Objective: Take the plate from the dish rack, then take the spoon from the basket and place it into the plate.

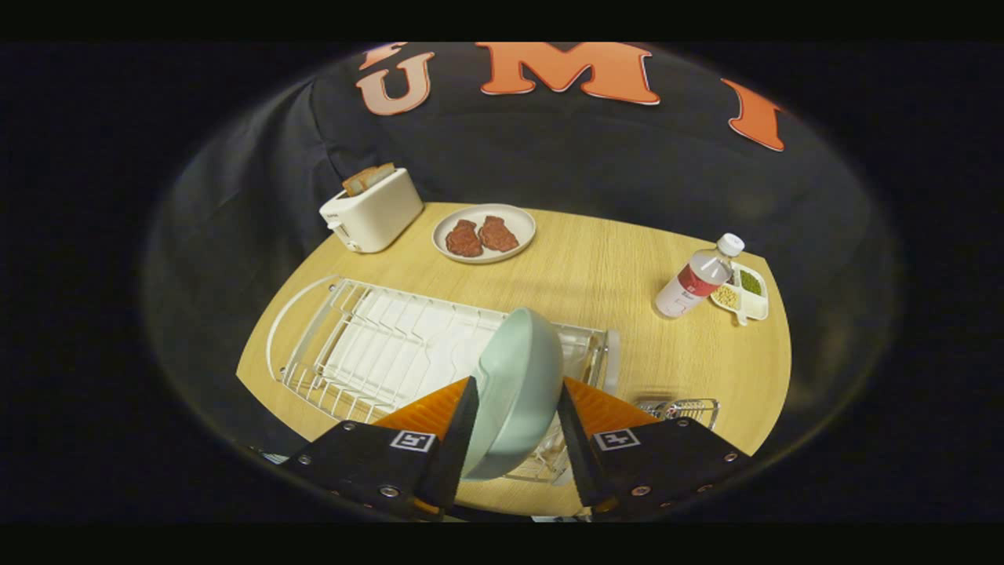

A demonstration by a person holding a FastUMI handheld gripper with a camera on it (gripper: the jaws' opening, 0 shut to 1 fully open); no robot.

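A pale green plate (519,345) stands on edge over the right end of the white wire dish rack (369,345). My gripper (518,382) straddles it, one finger pressed against each face, so it is shut on the plate. Whether the plate's lower rim still rests in the rack is hidden by the fingers. Just beyond my right finger sits a small wire basket (690,408) on the table, with something shiny showing at its left end (652,406); I cannot make out a spoon clearly.
A round wooden table (596,275) carries a white toaster (372,210) with toast at the far left. Beside it is a plate of two meat pieces (484,233). At the far right stand a water bottle (698,278) and a small divided snack tray (745,292).
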